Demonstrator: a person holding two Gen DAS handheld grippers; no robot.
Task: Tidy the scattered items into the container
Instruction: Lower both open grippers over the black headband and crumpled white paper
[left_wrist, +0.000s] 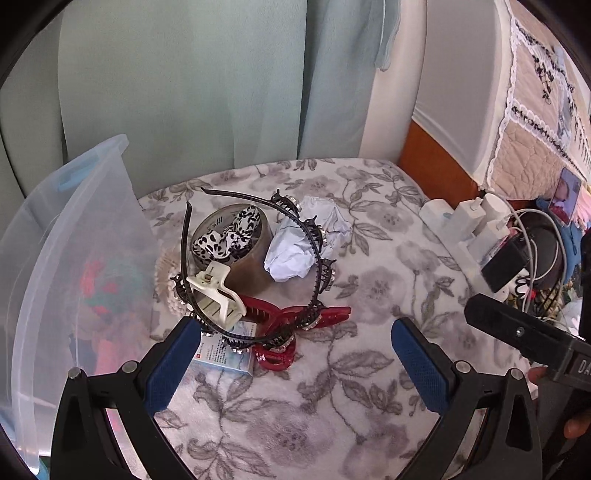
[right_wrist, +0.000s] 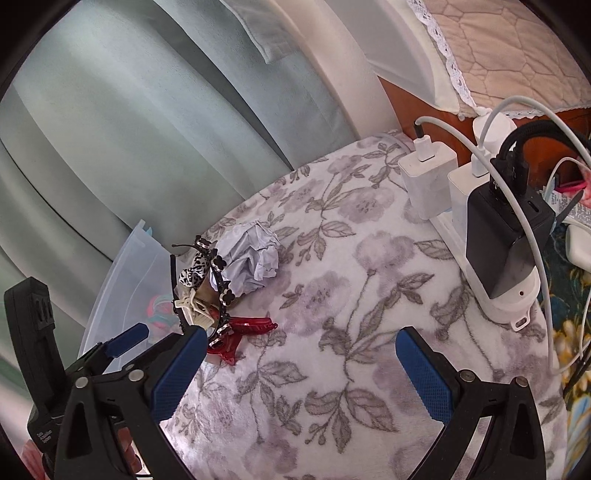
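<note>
A pile of items lies on the floral blanket (left_wrist: 295, 398): a black headband (left_wrist: 317, 254), a roll of brown tape (left_wrist: 243, 269) with a black-and-white scrunchie (left_wrist: 225, 236) in it, a cream claw clip (left_wrist: 218, 295), a red claw clip (left_wrist: 288, 325), crumpled white paper (left_wrist: 303, 240) and a small card packet (left_wrist: 225, 356). A clear plastic container (left_wrist: 70, 266) stands to the left. My left gripper (left_wrist: 295, 343) is open and empty just before the pile. My right gripper (right_wrist: 301, 354) is open and empty, to the right of the pile (right_wrist: 221, 295).
A white power strip with chargers and cables (right_wrist: 491, 229) lies along the blanket's right edge. Green curtains (left_wrist: 184, 92) hang behind. The container holds colourful items (left_wrist: 103, 280). A wooden bed frame and quilt (left_wrist: 535, 110) are at the far right.
</note>
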